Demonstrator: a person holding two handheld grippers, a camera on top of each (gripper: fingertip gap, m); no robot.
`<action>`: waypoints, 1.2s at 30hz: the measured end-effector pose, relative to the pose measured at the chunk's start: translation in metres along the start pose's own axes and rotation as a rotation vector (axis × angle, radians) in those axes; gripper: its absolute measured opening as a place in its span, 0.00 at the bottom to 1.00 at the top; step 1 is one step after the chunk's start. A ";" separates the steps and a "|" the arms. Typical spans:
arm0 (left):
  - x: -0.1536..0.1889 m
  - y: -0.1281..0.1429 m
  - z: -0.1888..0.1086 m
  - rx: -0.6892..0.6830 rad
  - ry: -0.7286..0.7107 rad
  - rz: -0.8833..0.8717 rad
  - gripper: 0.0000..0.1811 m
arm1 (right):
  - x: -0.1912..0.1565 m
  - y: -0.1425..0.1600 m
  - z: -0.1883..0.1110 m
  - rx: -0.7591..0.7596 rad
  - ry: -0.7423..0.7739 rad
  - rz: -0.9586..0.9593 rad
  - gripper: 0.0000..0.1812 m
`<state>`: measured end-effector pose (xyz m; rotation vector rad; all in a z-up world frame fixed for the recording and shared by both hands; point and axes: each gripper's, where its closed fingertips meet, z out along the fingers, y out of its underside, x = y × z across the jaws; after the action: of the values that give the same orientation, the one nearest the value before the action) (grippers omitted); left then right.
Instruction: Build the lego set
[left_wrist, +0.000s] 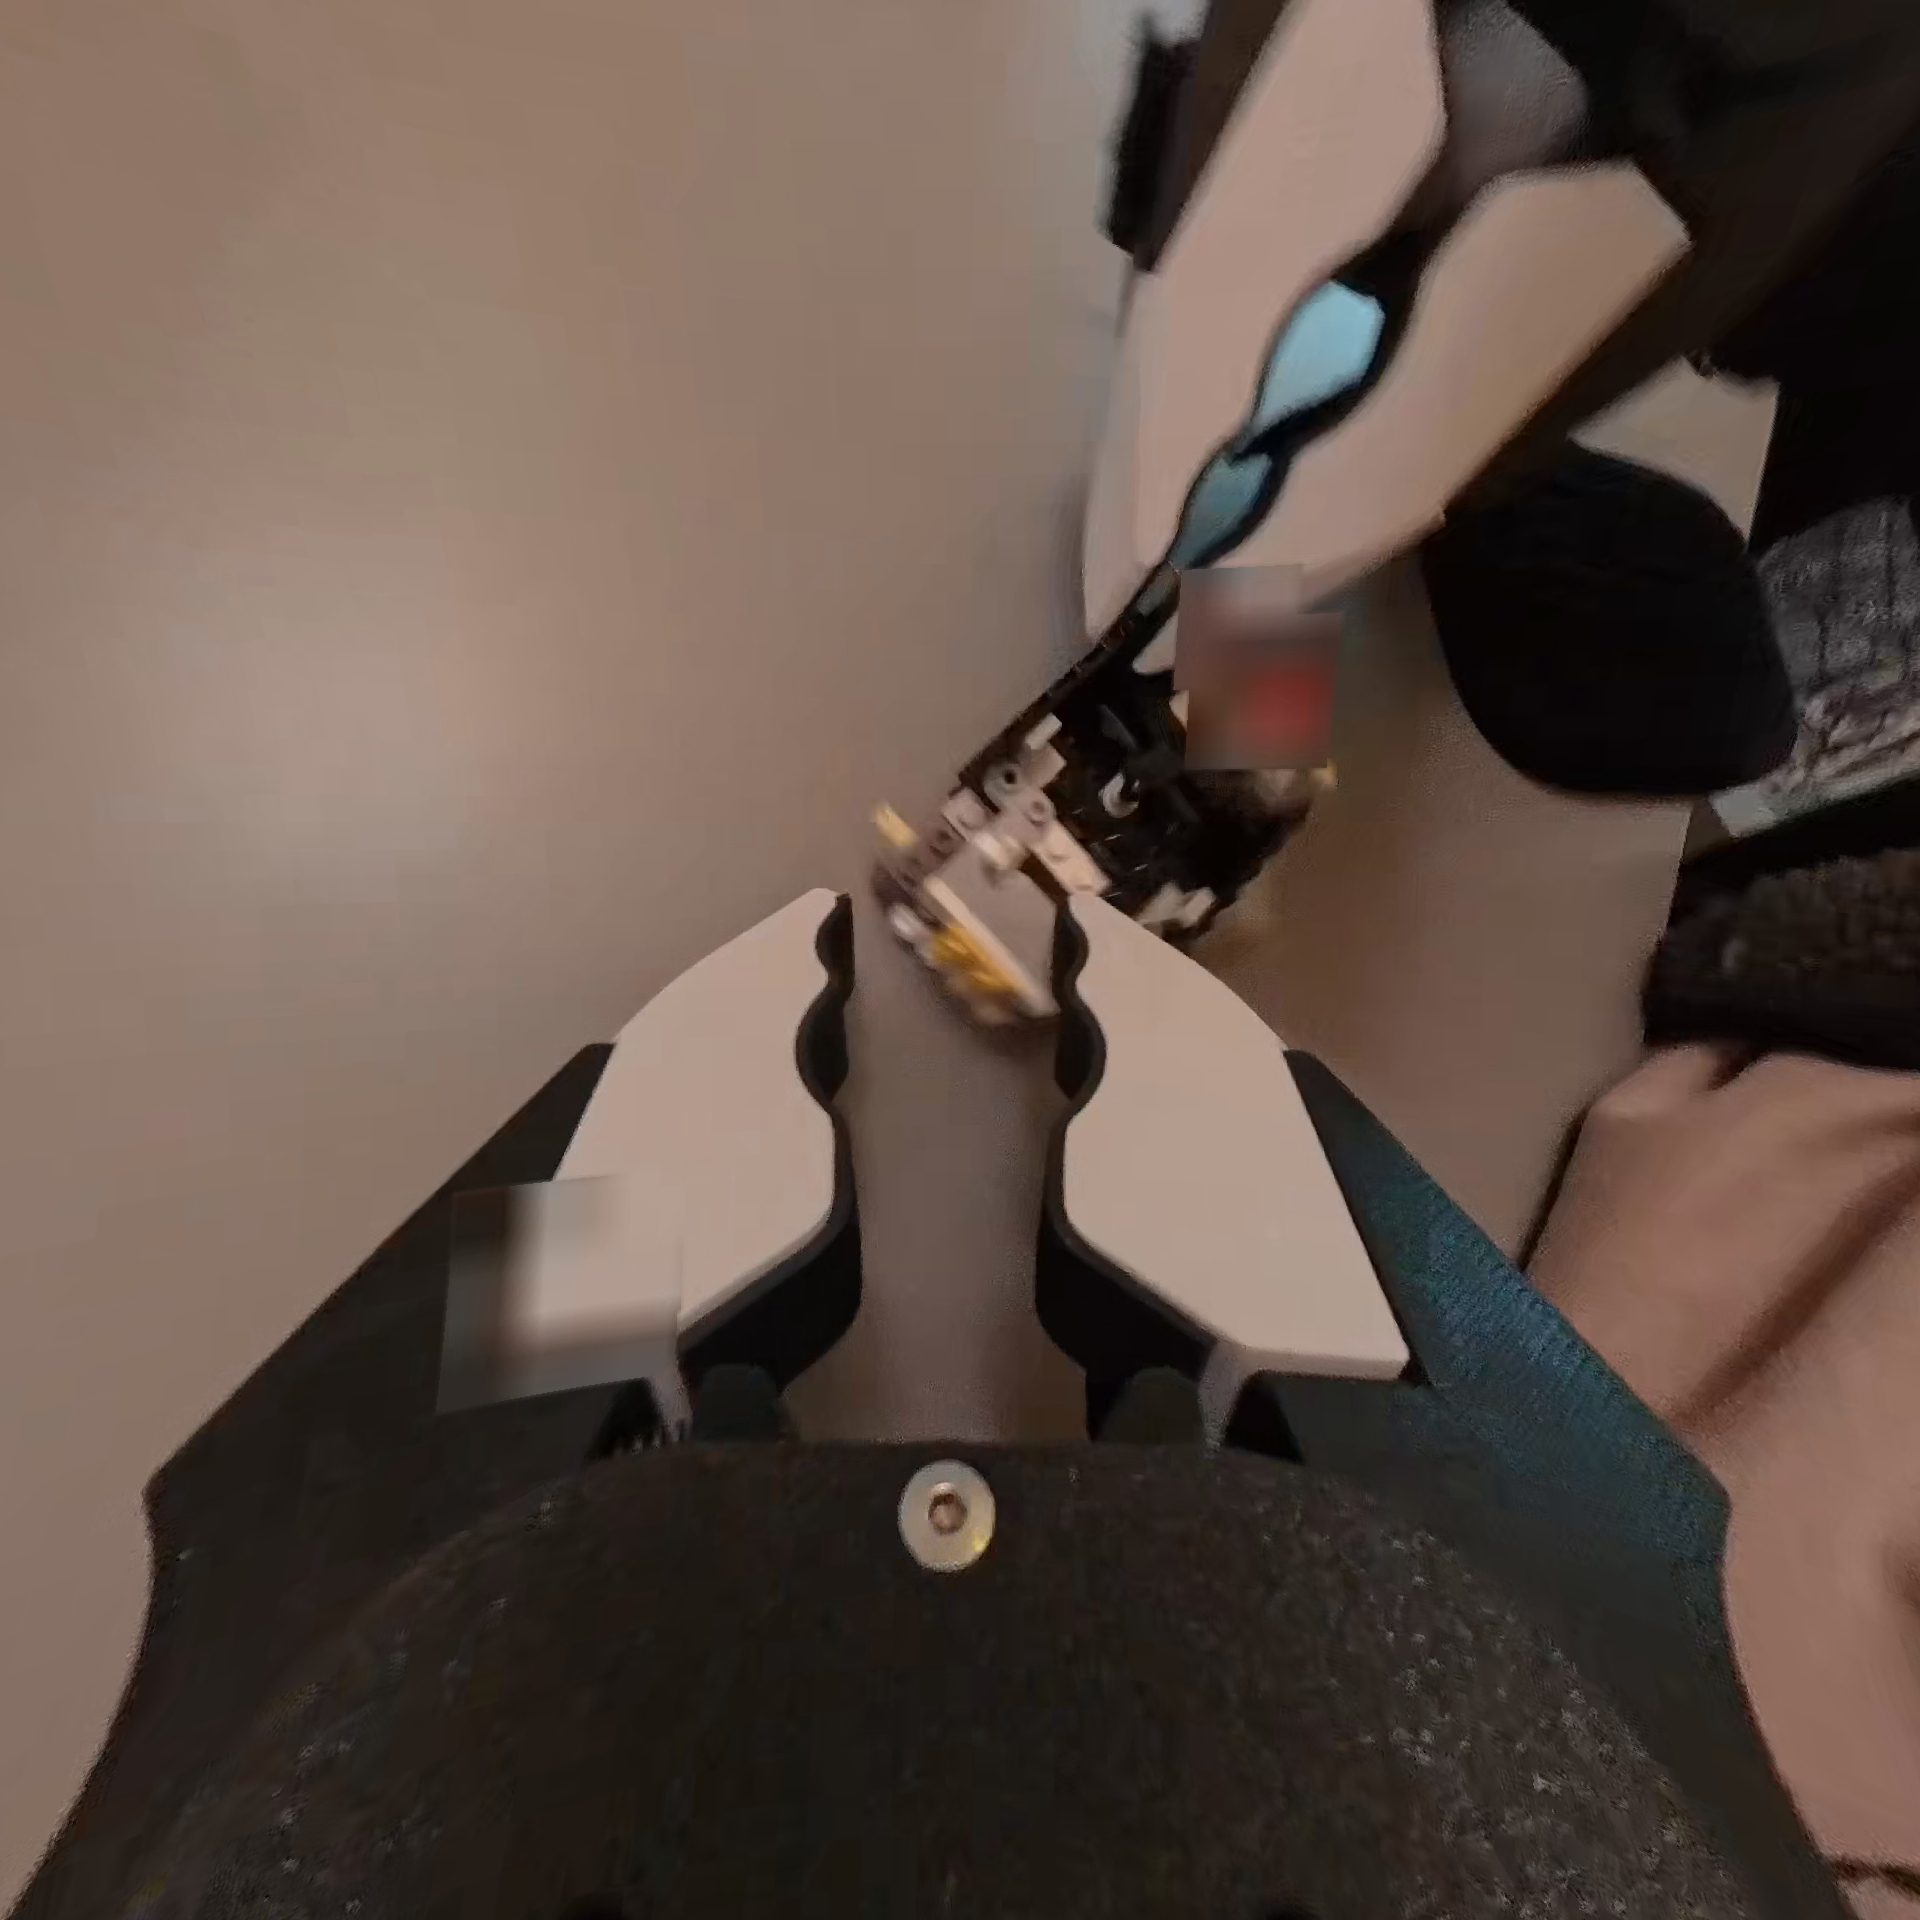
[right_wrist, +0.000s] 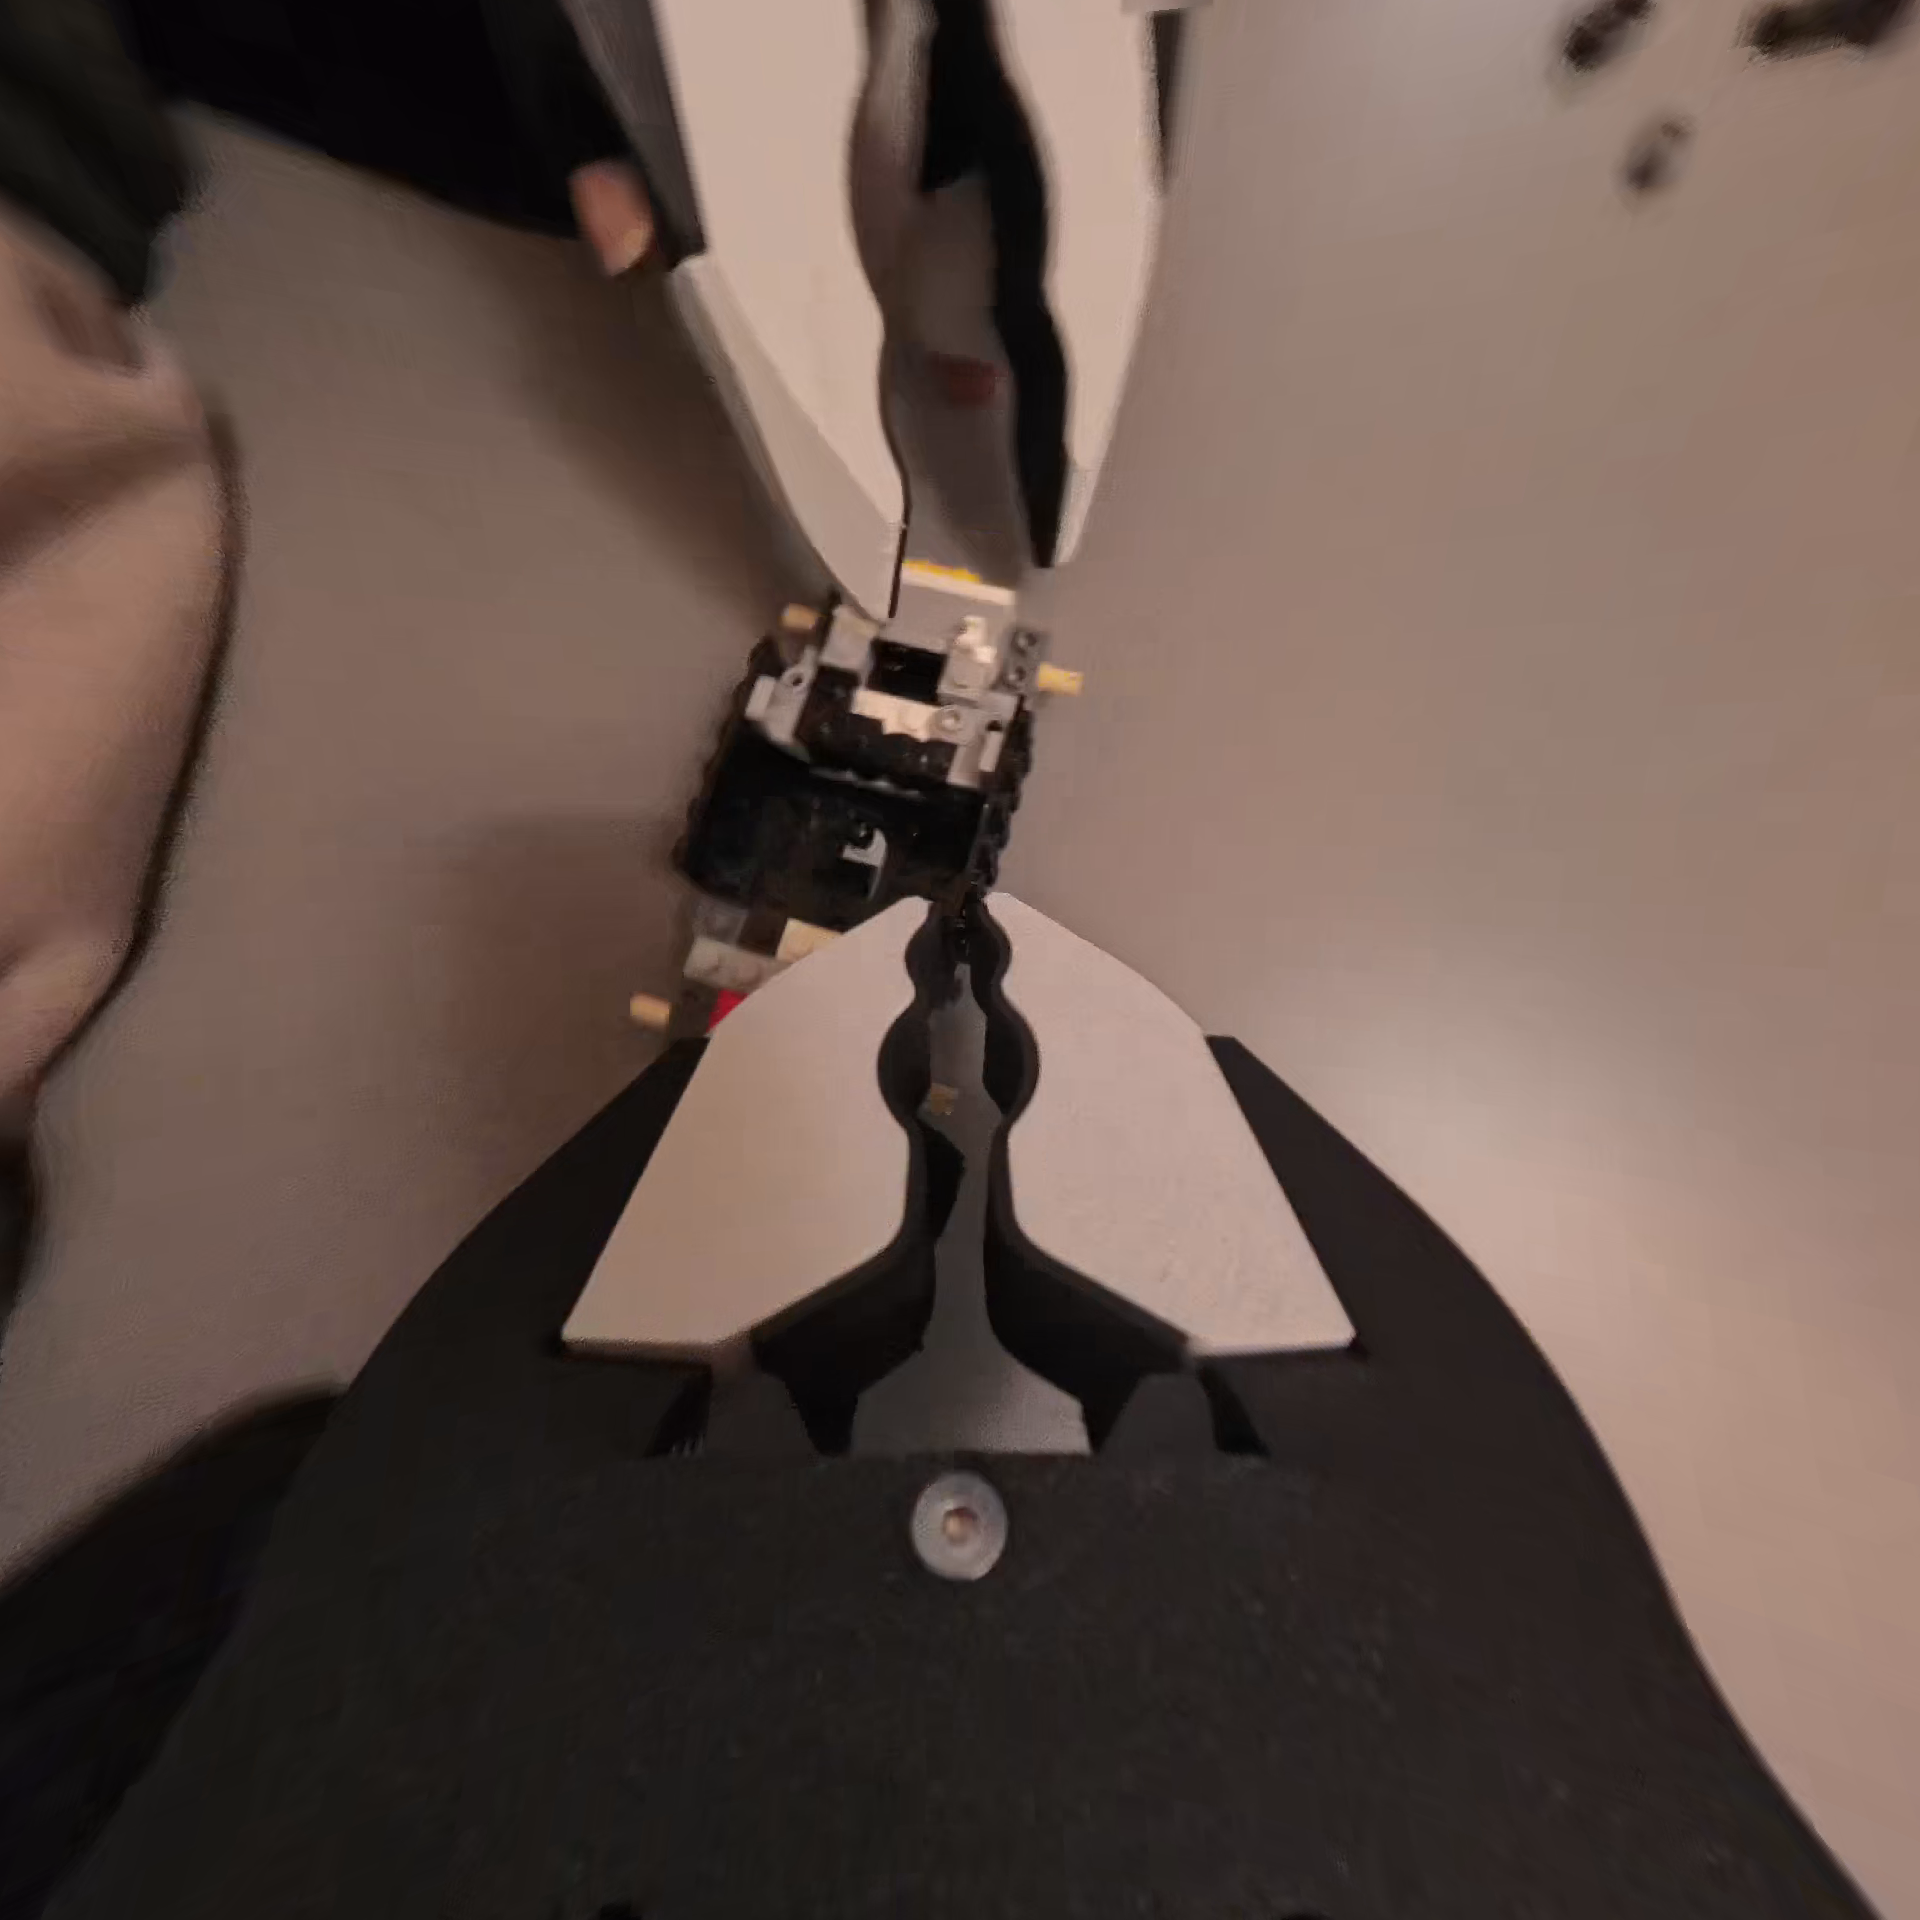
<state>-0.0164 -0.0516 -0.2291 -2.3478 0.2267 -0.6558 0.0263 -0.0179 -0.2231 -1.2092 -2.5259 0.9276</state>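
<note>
A small black, grey and white lego model (right_wrist: 852, 810) with tan pegs is held up between the two grippers over a beige table (left_wrist: 416, 623). My right gripper (right_wrist: 961, 909) is shut on the model's black edge; it also shows in the left wrist view (left_wrist: 1169, 582), coming in from the upper right. My left gripper (left_wrist: 956, 909) is open, and its fingers stand on either side of the model's white and yellow end (left_wrist: 977, 966). In the right wrist view the left gripper (right_wrist: 966, 582) reaches in from the top at the model's far end.
A person's hand (left_wrist: 1714, 1247) is close at the right edge of the left wrist view, with dark fabric (left_wrist: 1600, 623) behind it. Another hand (right_wrist: 83, 623) is at the left of the right wrist view. A few small dark loose pieces (right_wrist: 1652, 156) lie at the far right. Left tips to right tips: about 6 cm.
</note>
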 end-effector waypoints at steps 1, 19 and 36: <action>0.002 0.002 -0.003 -0.003 0.008 0.044 0.21 | 0.000 -0.004 0.000 0.004 -0.067 -0.043 0.02; 0.018 0.012 0.012 -0.026 -0.026 0.417 0.22 | -0.006 -0.018 0.000 0.068 0.175 0.143 0.04; 0.022 0.013 0.011 -0.010 -0.007 0.402 0.22 | 0.003 -0.004 0.030 -0.248 0.218 0.184 0.06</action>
<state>0.0086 -0.0627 -0.2357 -2.2194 0.6784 -0.4483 0.0093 -0.0305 -0.2443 -1.5440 -2.4378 0.4910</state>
